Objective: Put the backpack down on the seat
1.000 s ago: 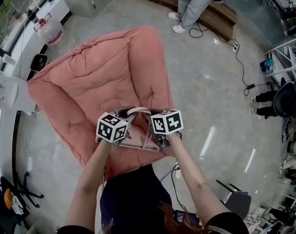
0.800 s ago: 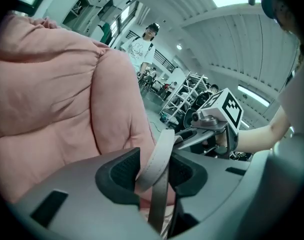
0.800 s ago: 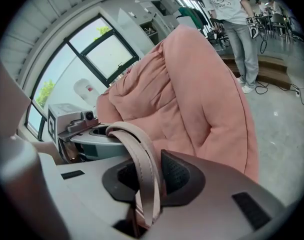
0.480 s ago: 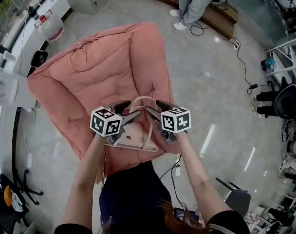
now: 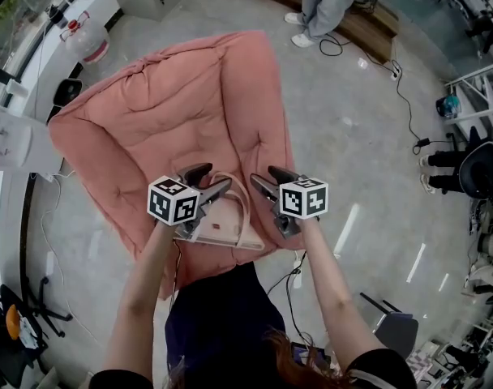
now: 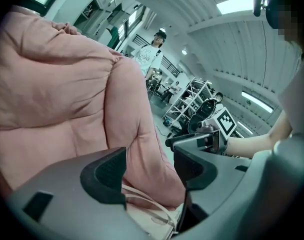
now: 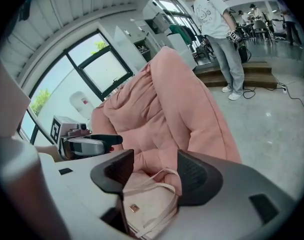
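A pale pink backpack [image 5: 222, 227] lies on the near edge of the big pink padded seat [image 5: 173, 120], its straps loose on top. My left gripper [image 5: 210, 178] hovers over its left side and my right gripper [image 5: 269, 178] over its right side. Both have just been opening, and both stand open with no pad pressing on anything. In the left gripper view the open left gripper [image 6: 149, 166] frames the seat's arm [image 6: 137, 134], with the backpack [image 6: 147, 219] below. In the right gripper view the backpack [image 7: 147, 206] and its strap lie under the open right gripper [image 7: 154, 169].
A person [image 5: 323, 6] stands by a wooden step [image 5: 368, 27] at the back. Cables [image 5: 400, 96] run over the shiny floor to the right, near a black chair [image 5: 477, 164]. A water jug [image 5: 84, 43] and a white cabinet [image 5: 7, 148] stand at the left.
A second ago both grippers were shut on the backpack's straps, close together. They have since opened and drawn apart, and the strap loop has dropped onto the backpack lying on the seat.
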`<state>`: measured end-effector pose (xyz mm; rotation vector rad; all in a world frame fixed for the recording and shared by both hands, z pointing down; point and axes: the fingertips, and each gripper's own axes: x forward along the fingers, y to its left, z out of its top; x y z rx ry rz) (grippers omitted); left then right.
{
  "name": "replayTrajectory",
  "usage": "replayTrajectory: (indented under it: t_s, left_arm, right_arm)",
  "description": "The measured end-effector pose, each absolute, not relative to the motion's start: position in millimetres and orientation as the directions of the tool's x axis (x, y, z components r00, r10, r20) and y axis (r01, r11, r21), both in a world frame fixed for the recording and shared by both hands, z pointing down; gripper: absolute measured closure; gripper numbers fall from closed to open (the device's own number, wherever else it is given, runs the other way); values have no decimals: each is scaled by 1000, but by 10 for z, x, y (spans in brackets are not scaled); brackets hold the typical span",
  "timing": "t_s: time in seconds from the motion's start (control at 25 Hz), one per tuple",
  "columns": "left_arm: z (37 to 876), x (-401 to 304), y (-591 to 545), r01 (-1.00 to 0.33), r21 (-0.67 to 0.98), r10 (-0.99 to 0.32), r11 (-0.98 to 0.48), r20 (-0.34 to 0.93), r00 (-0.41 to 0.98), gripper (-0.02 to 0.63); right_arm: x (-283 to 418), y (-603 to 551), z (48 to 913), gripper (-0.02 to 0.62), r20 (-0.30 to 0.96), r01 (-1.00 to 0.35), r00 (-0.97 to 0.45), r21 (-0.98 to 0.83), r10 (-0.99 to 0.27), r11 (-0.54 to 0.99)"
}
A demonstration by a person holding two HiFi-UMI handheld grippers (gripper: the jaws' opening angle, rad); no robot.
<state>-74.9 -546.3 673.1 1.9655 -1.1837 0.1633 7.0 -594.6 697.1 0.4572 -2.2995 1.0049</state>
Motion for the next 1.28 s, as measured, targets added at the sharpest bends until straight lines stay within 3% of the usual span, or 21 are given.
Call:
replayTrajectory:
  t_s: [0.36, 0.84, 1.12, 1.28]
  left_arm:
    - [6532, -724, -5225, -807, 536, -696, -248, 481, 533, 318]
    - [5443, -405, -4791, -796, 471, -787, -379, 288, 545, 322]
    - [5035, -432, -4575, -838, 440, -854, -323, 245, 459, 514]
    - [4816, -375, -4400, -837, 442, -868, -324, 213, 448, 553]
  right_arm:
    - [47, -5626, 6784, 333, 578, -497, -811, -601, -88, 626]
    - [87, -5101, 5578, 333, 340, -351, -927, -639, -157, 685]
    - [120, -4729, 5081, 342, 266, -328, -943, -656, -198, 680]
    - [166, -4593, 4730, 508, 218, -358, -934, -600, -284, 715]
